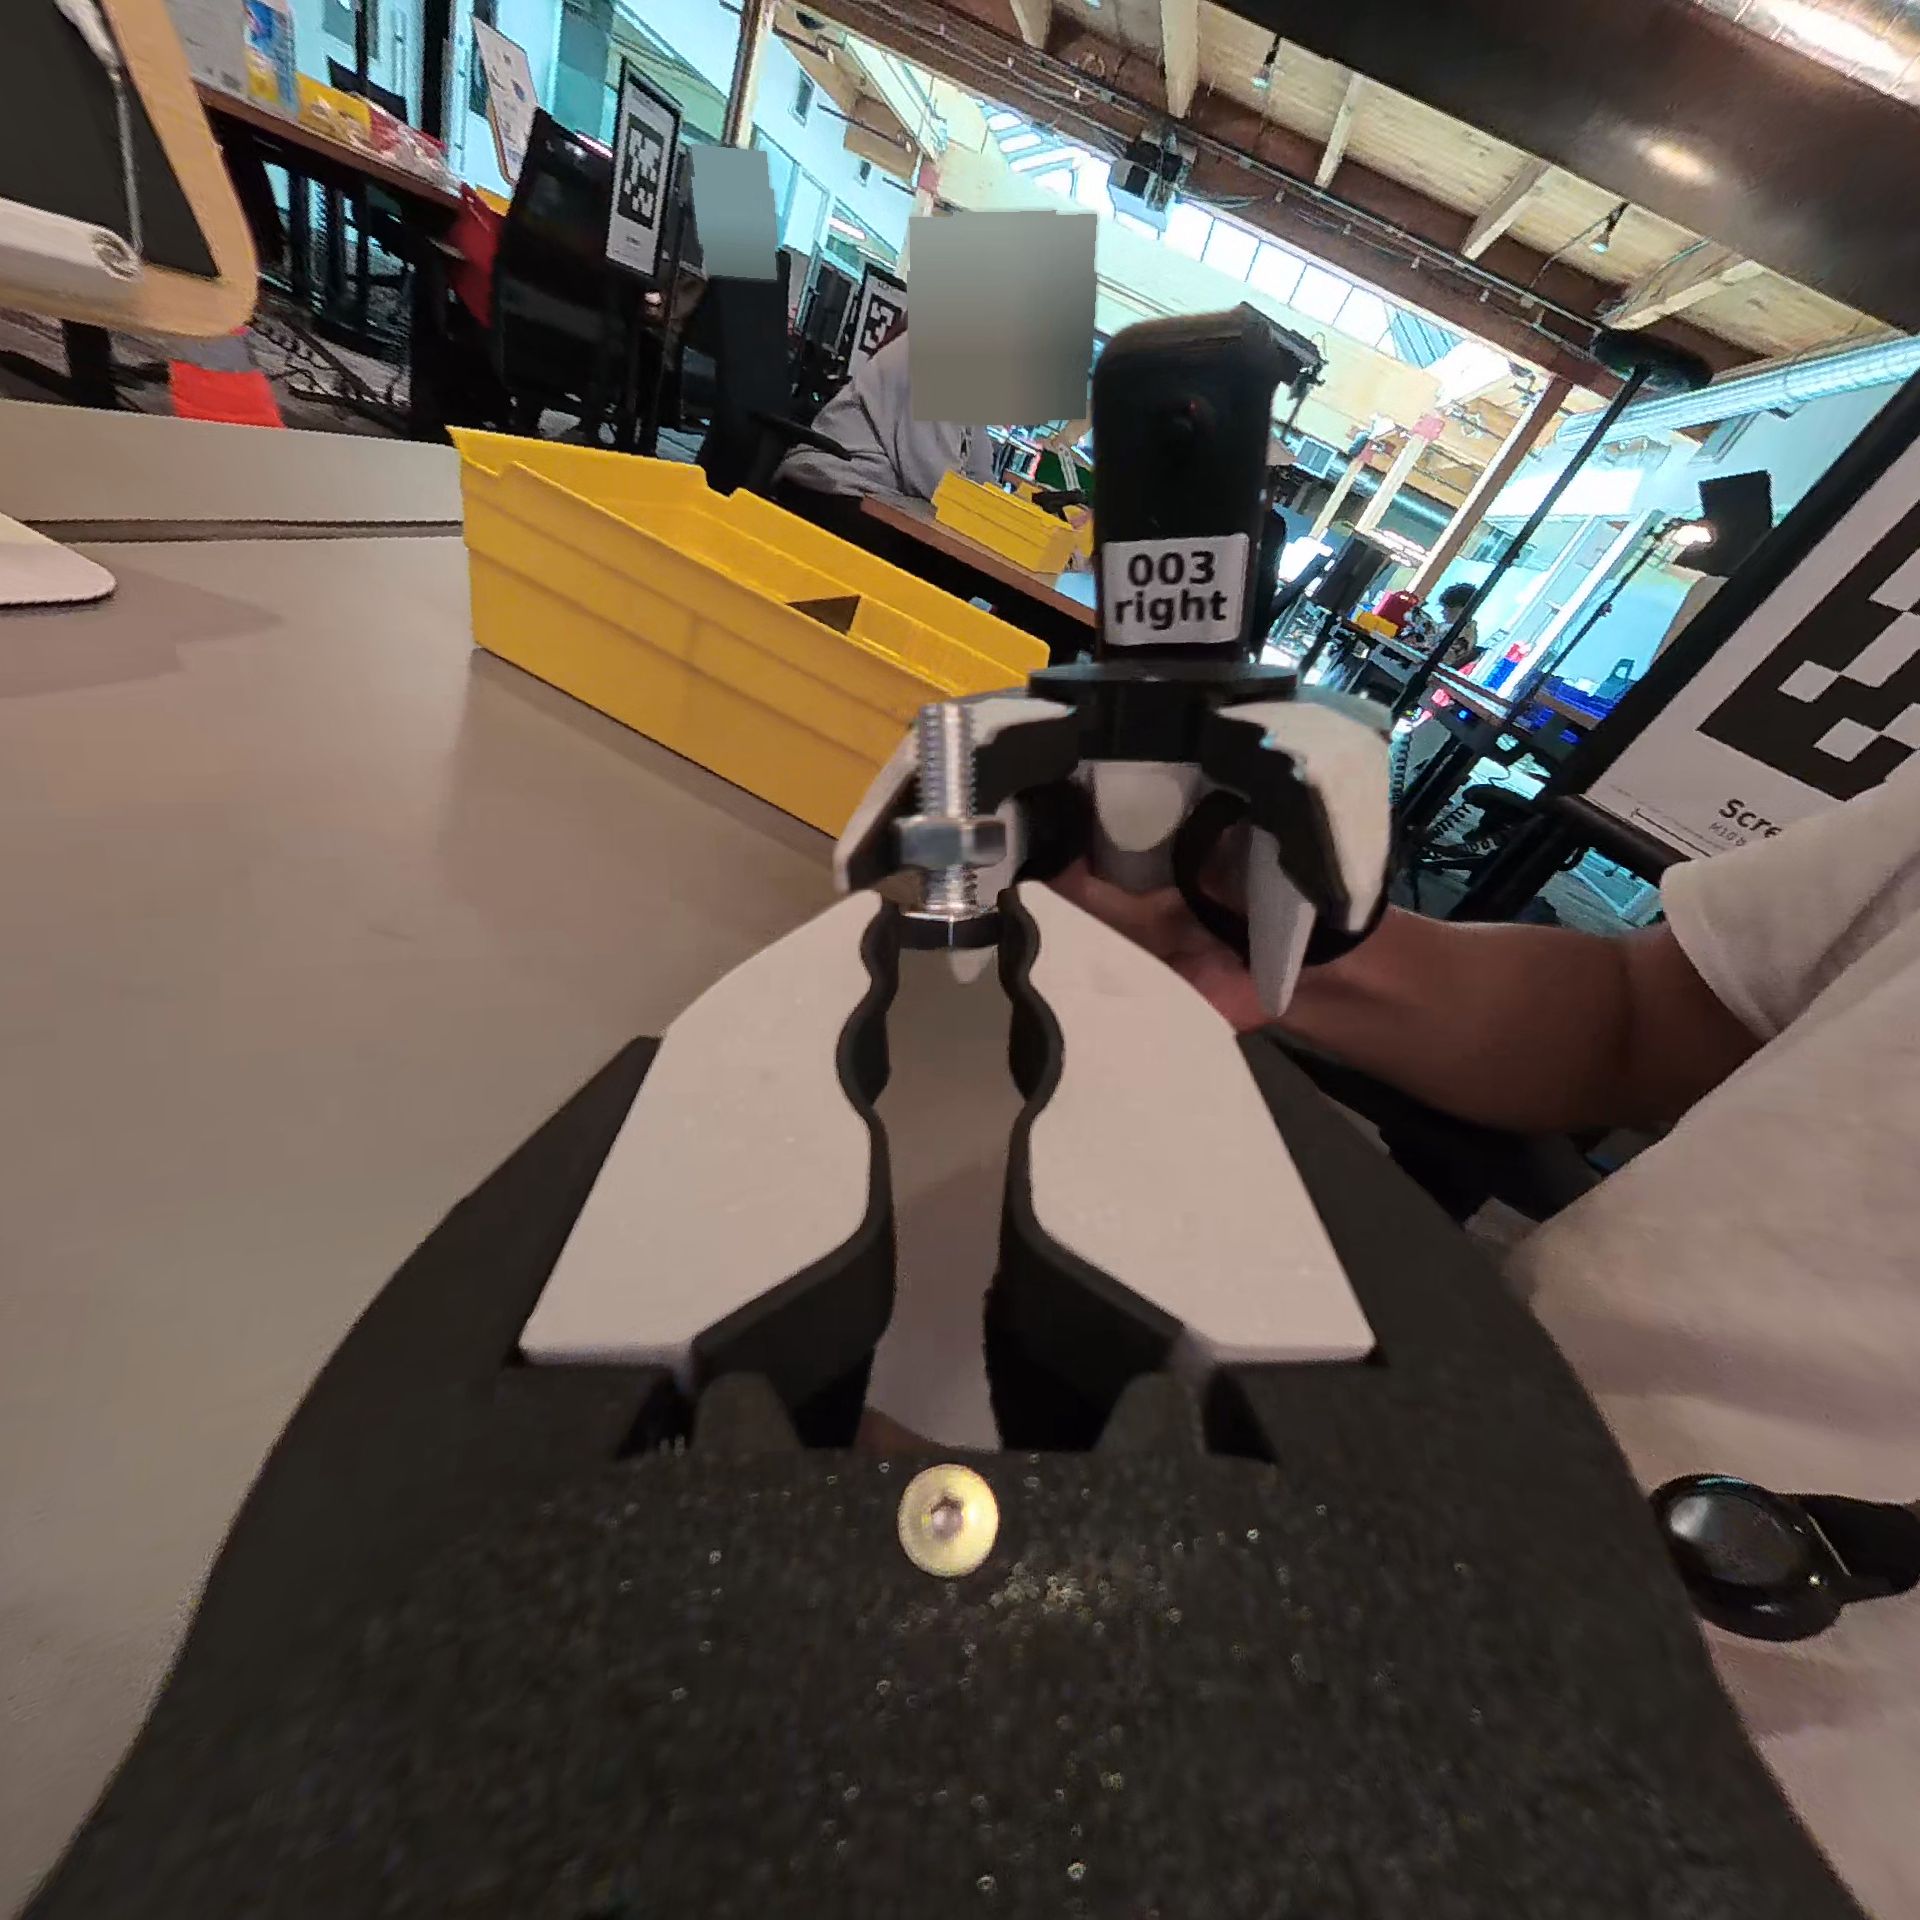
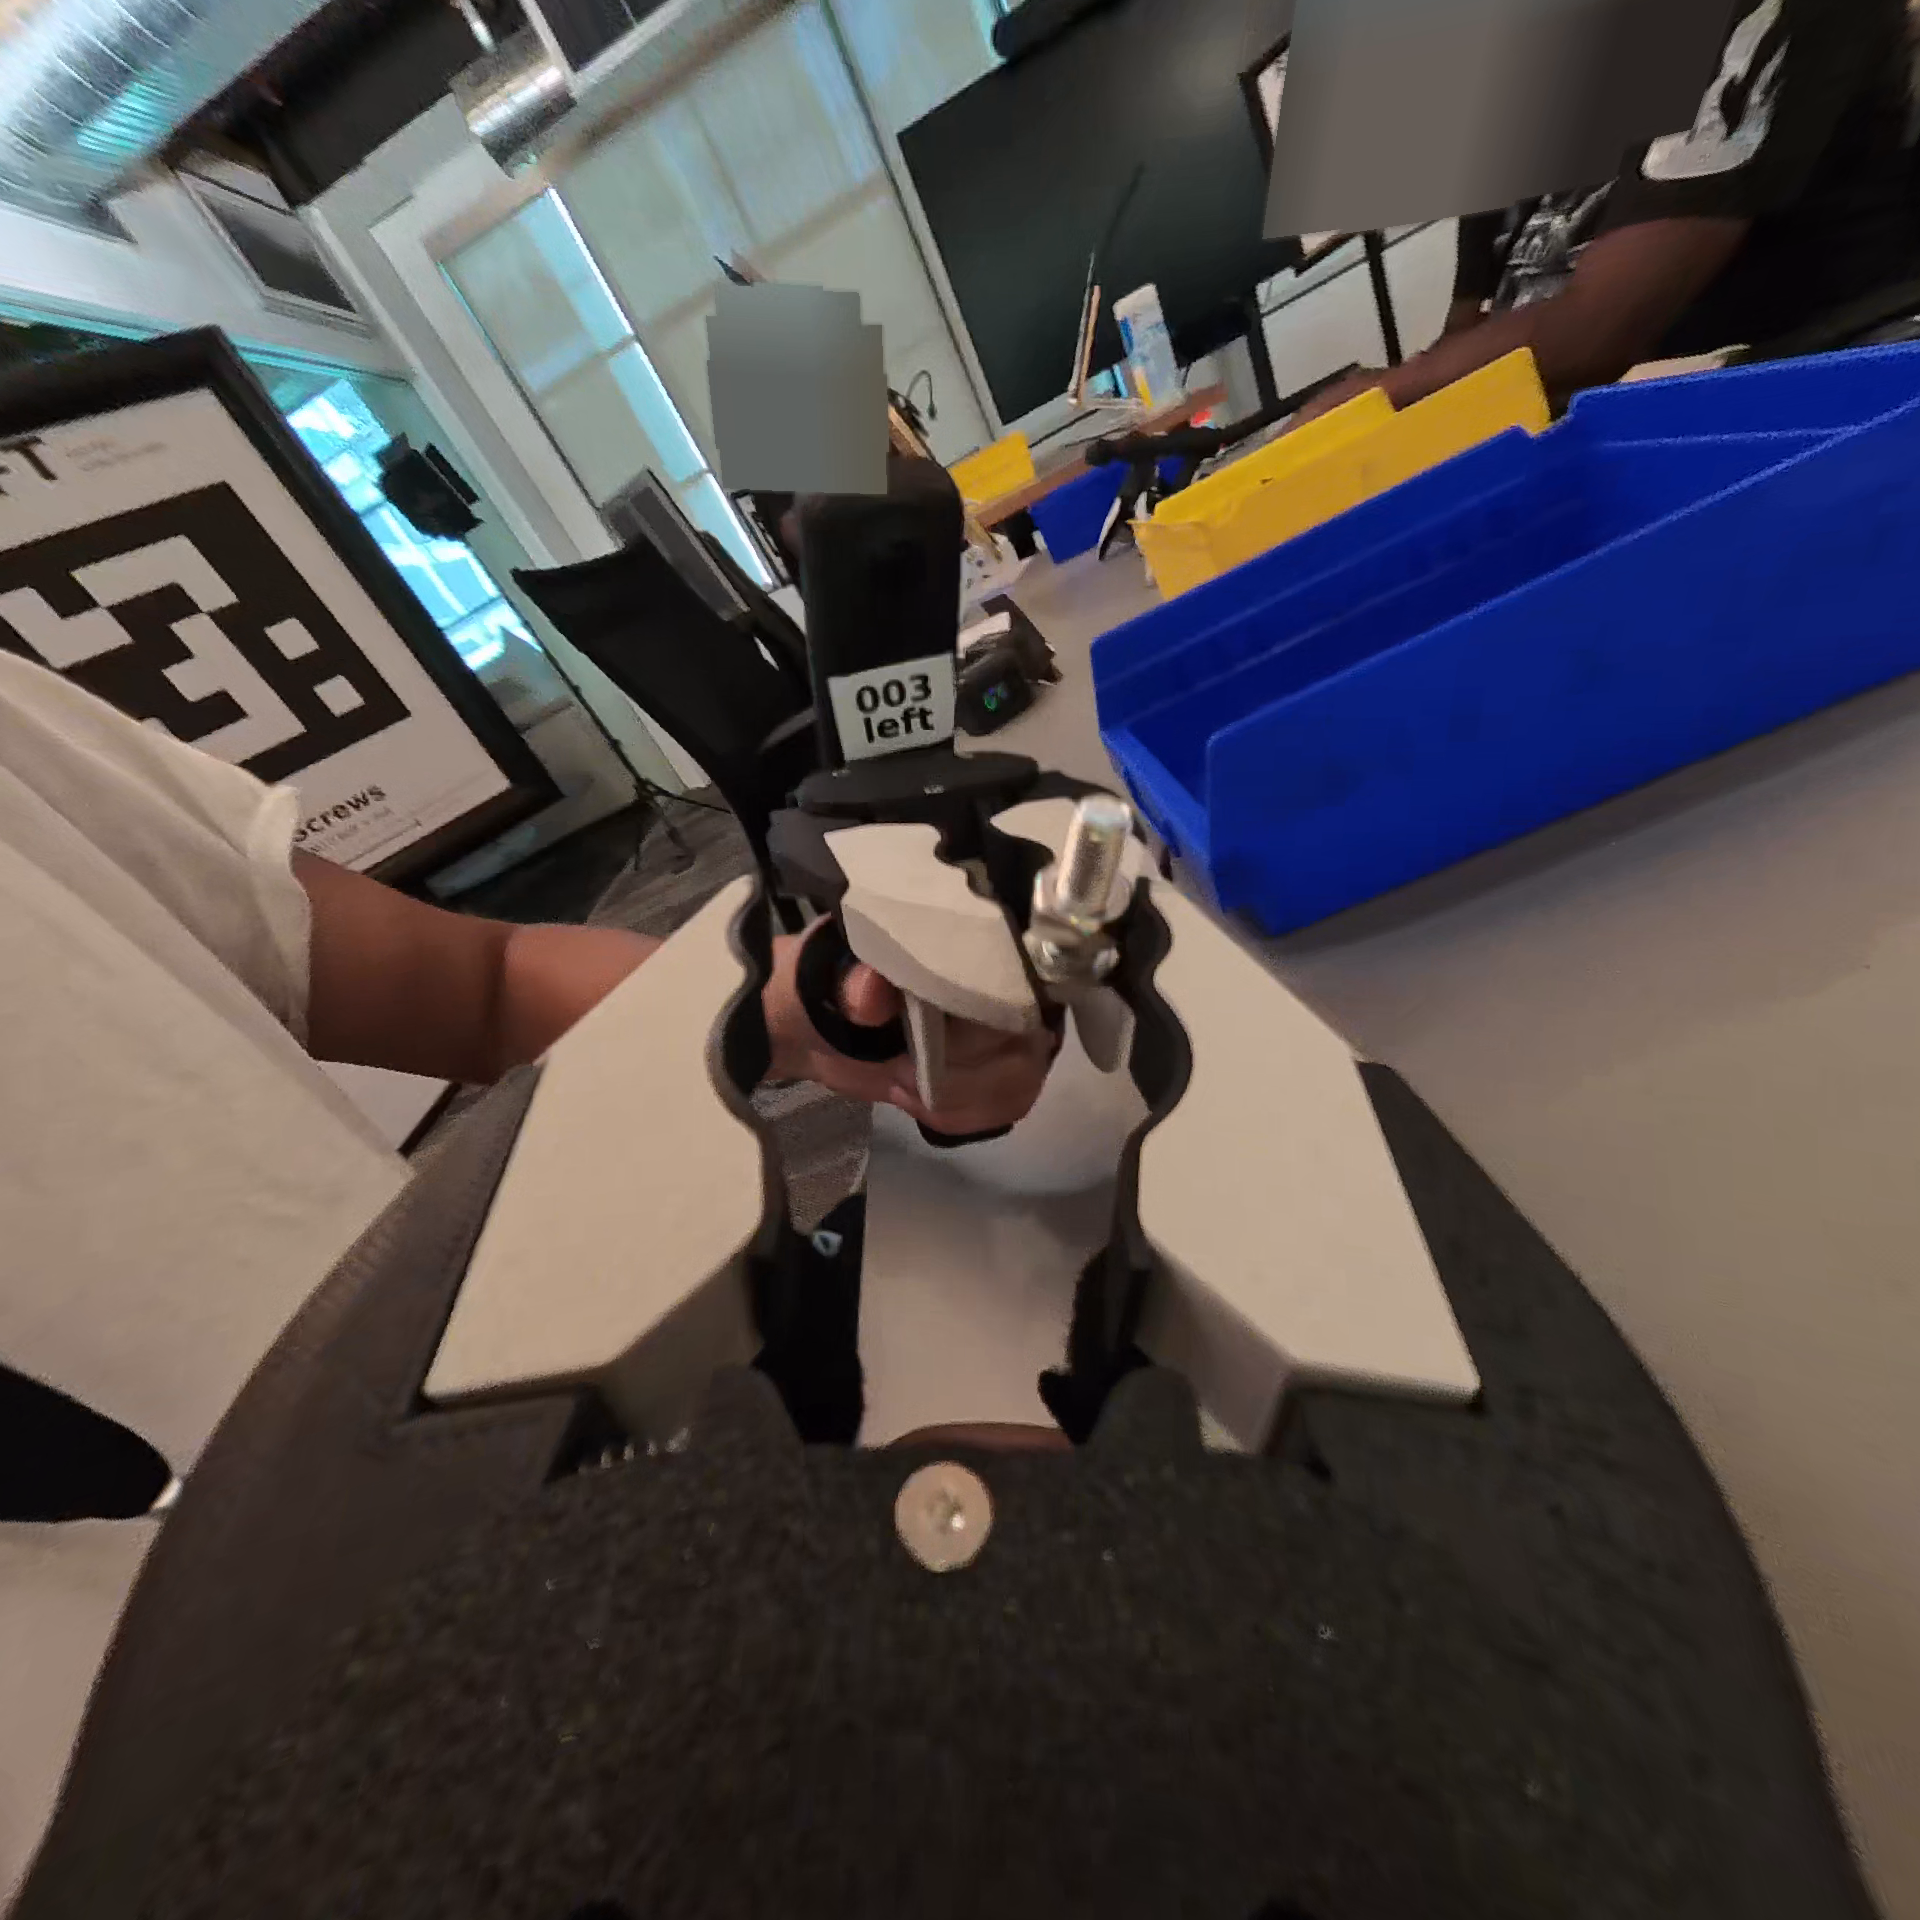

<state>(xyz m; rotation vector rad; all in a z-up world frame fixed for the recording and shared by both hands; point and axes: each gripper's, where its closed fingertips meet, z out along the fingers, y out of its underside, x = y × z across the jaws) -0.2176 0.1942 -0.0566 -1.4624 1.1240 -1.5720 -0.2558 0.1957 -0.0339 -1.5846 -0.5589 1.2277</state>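
Left wrist view. Left gripper (image 1: 940, 940): jaws nearly shut, tips clamped on the head end of a bolt (image 1: 943, 774) standing upright. Nut (image 1: 951, 842) threaded partway down the shank. Right gripper (image 1: 1117, 831) facing it, one finger behind the bolt at nut height, jaws wide apart; whether it touches the nut cannot be told. Yellow bin (image 1: 665, 613) on the grey table (image 1: 312, 883), behind.

Right wrist view. Right gripper (image 2: 951, 940): jaws well open, its right finger just beside the nut (image 2: 1070, 925). Bolt (image 2: 1091, 862) tilted, held at its lower end by the left gripper (image 2: 1070, 997). Blue bin (image 2: 1507, 675) on the table (image 2: 1610, 1039), to the right, near.
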